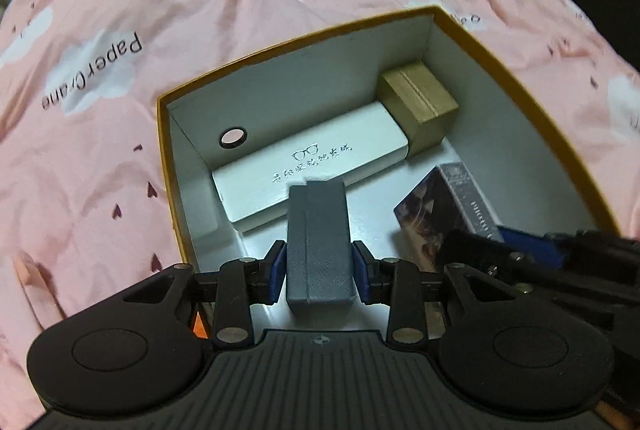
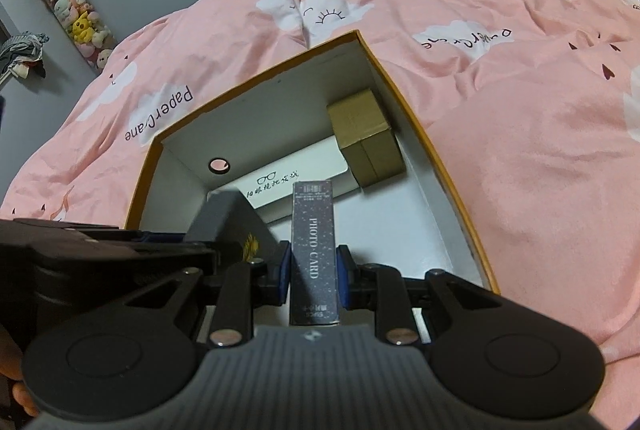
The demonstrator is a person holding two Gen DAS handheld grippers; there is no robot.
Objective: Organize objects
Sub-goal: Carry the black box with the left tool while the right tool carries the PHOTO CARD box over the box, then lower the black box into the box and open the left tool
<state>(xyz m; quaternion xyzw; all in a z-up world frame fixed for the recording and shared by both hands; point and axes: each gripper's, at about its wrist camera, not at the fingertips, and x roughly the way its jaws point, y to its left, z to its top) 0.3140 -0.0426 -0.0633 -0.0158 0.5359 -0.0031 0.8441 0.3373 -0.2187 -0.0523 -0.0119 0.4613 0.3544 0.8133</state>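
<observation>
Near wall of the orange box (image 1: 520, 110) hidden behind both tongs; ahead of them inside lie a white glasses case (image 1: 312, 166) and gold box (image 1: 420, 106); left tongs (image 1: 319, 266) bracket the grey box (image 1: 320, 250), grip uncertain; right tongs (image 2: 314, 272) clench the photo-card box (image 2: 314, 250).

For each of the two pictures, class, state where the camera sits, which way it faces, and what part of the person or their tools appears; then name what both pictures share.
Left wrist view: sits on the left tool, facing down into the orange box; its pads flank a grey box, and the right tool enters at the right.
Right wrist view: sits on the right tool, facing down into that box, gripping the photo card box; the left tool shows at the left.
Shared: white glasses case, tan carton, pink duvet.
</observation>
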